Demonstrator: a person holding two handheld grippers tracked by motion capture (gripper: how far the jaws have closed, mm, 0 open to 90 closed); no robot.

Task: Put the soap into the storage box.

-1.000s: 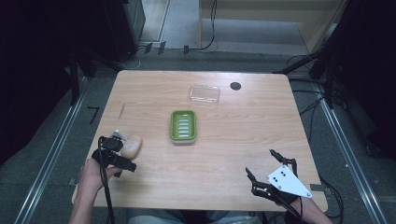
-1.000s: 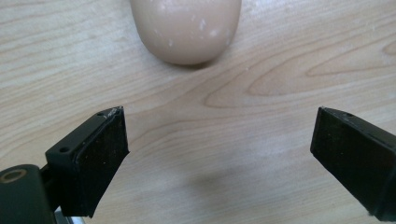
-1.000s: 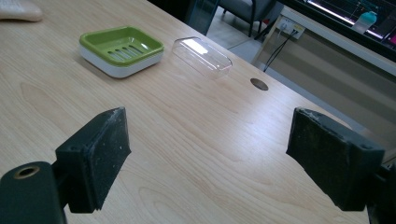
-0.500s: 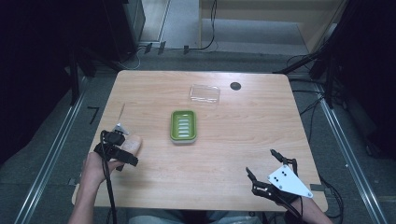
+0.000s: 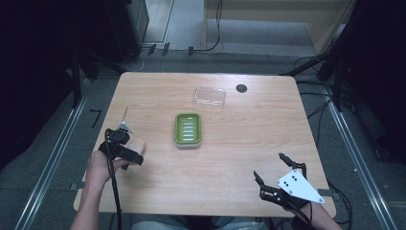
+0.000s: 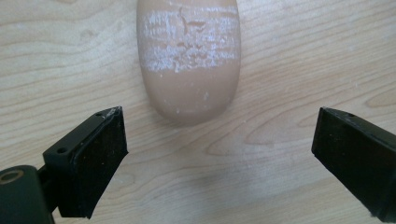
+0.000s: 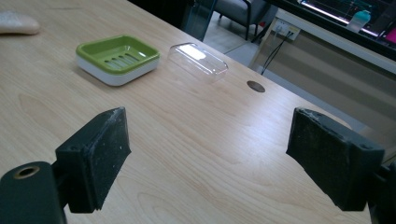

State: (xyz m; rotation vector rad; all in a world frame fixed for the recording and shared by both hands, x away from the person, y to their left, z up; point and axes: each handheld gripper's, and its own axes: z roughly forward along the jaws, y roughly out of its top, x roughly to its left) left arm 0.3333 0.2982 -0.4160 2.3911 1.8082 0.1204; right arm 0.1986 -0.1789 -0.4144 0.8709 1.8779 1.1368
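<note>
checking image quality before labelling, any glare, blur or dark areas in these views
High view: the table is evenly lit, the surroundings nearly black. Right gripper view: glare on the clear lid, and the far background is soft. Left gripper view: the soap bar is sharp, with a faint shadow under its near end; the open left gripper has blurred jaw edges.

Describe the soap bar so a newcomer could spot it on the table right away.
Start at the wooden table and go to its left edge, left of the green soap dish. Before the open left gripper lies the soap bar: a rounded, peach-coloured oval, scuffed white on top.
</note>
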